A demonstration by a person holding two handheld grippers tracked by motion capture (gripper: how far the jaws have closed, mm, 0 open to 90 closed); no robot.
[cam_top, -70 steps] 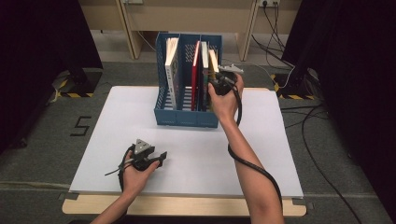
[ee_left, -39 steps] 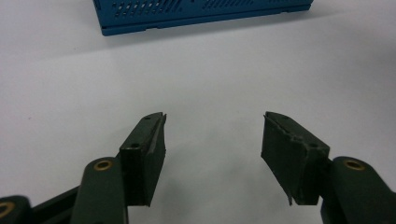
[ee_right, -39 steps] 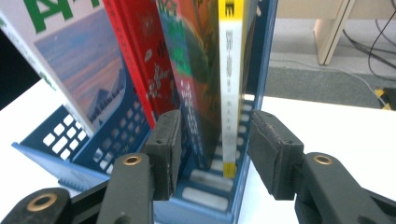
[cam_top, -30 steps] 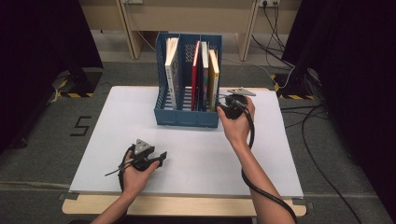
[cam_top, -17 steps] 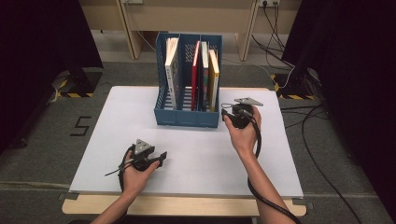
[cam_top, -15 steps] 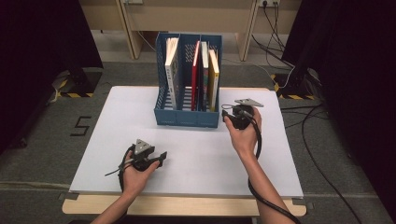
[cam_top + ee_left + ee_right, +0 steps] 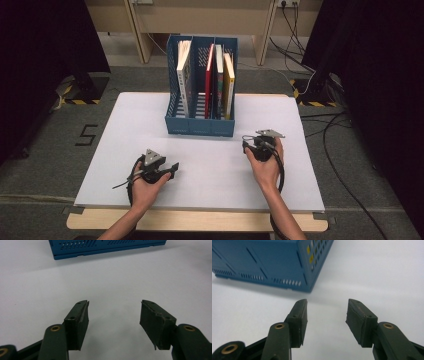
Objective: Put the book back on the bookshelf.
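From the high view, a blue perforated plastic file rack [image 7: 201, 107] stands at the far middle of the white surface [image 7: 100, 160], with four upright books in its slots: a pale book [image 7: 184, 75] in the left compartment, a red book [image 7: 209, 80], a dark book beside it, and a yellow-spined book [image 7: 228, 85] in the right compartment. The right gripper [image 7: 254, 148] sits on the surface just in front of the rack's right corner, near it but apart. The left gripper [image 7: 167, 170] rests low on the near left part of the surface, well apart from the rack.

In the left gripper view, its jaws stand wide apart with nothing between them, bare surface beneath, and the rack's base [image 7: 105, 247] is far ahead.

In the right gripper view, the jaws are likewise wide open and empty, and the rack's near corner [image 7: 308, 277] is close ahead, yellow showing through its side holes.

Judging by this, the books are all seated and both hands are at rest, so the shelving step looks finished. Any next move would call for the right gripper to rise and line up on a book's spine.
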